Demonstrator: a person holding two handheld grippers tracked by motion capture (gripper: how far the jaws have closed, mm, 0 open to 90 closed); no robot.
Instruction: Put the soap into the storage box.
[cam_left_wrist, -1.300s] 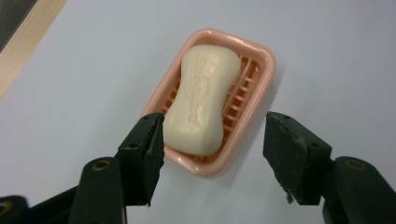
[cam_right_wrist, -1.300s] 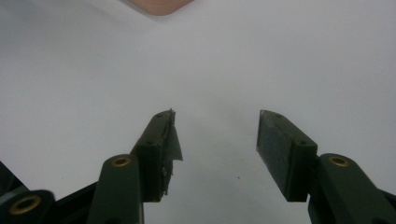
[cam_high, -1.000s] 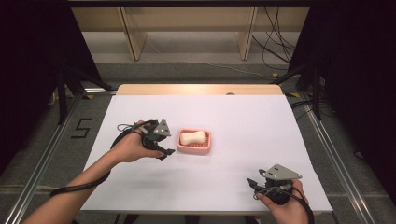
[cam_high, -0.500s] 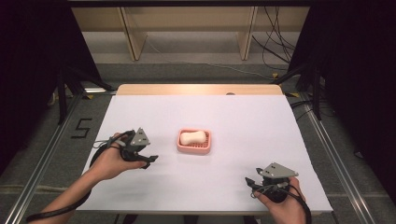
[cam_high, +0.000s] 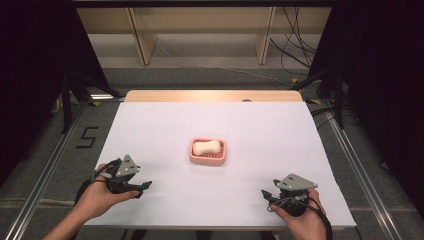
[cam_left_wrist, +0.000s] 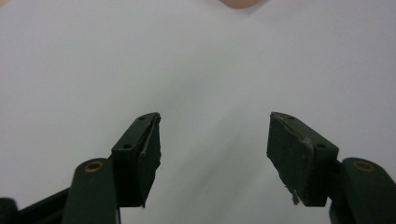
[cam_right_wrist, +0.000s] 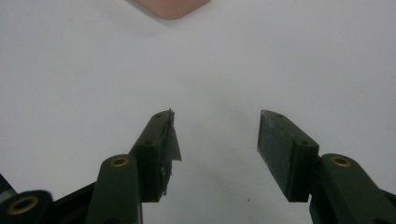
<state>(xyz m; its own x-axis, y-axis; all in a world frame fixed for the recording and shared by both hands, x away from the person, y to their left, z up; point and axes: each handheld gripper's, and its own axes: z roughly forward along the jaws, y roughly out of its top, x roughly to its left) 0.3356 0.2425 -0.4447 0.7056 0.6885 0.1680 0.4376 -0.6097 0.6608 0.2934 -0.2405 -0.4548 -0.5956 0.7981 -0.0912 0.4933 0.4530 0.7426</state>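
Observation:
A pink soap dish (cam_high: 208, 152) sits at the middle of the white table, and a pale bar of soap (cam_high: 207, 147) lies in it. My left gripper (cam_high: 144, 186) rests near the front left of the table, well apart from the dish, held by a hand. Its jaws stand open over bare white surface in the left gripper view (cam_left_wrist: 215, 140). At the front right, my right gripper (cam_high: 265, 196) is held low by the other hand, jaws open and empty (cam_right_wrist: 215, 135). An edge of the pink dish (cam_right_wrist: 169, 7) peeks in at the top of the right gripper view.
The white sheet (cam_high: 280, 135) covers the table, with a wooden strip (cam_high: 212, 95) along its far edge. Metal rails (cam_high: 40, 172) run down both sides. Shelving and cables (cam_high: 295, 50) lie beyond the table on the floor.
My left gripper has drawn back from beside the soap dish toward the front left of the table. The right gripper has barely moved.

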